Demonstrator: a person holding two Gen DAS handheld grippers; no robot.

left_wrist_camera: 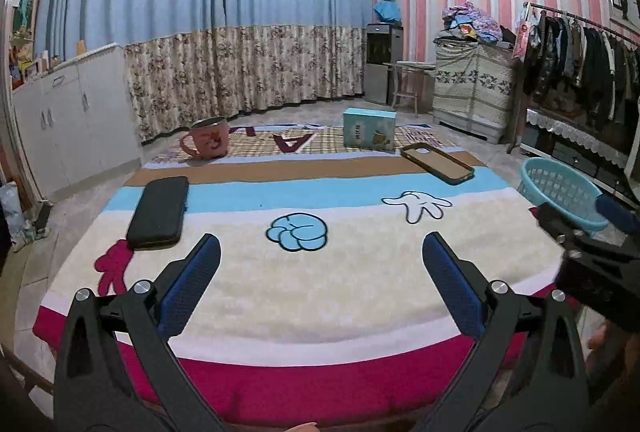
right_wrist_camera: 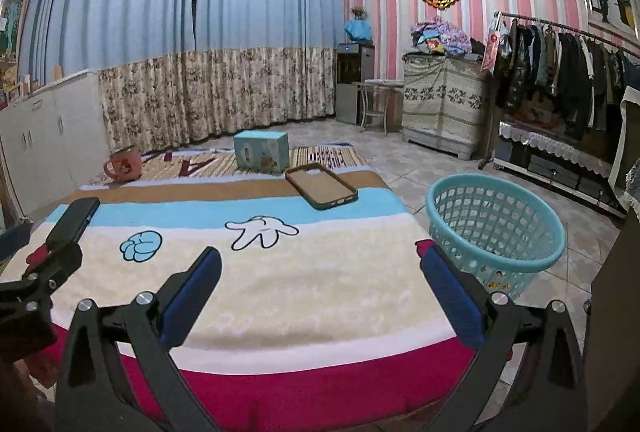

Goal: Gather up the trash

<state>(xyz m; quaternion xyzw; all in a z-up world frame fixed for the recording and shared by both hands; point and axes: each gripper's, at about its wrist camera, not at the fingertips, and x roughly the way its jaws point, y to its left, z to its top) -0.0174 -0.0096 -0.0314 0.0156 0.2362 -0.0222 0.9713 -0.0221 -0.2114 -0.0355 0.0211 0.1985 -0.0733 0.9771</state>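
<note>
A striped cartoon blanket (left_wrist_camera: 320, 288) covers the surface before me. On it lie a black case (left_wrist_camera: 159, 211) at the left, a pink mug (left_wrist_camera: 208, 142) and a teal box (left_wrist_camera: 369, 128) at the far end, and a brown phone case (left_wrist_camera: 437, 163) at the right. A light blue mesh basket (right_wrist_camera: 494, 228) stands on the floor off the blanket's right edge. My left gripper (left_wrist_camera: 320, 252) hovers open over the near part of the blanket, empty. My right gripper (right_wrist_camera: 320, 264) is open too, its right finger close to the basket.
White cabinets (left_wrist_camera: 68, 120) line the left wall and curtains (left_wrist_camera: 240, 32) hang at the back. A clothes rack (right_wrist_camera: 568, 72) and a covered cabinet (right_wrist_camera: 444, 104) stand at the right. Tiled floor (right_wrist_camera: 440, 168) lies between the blanket and the rack.
</note>
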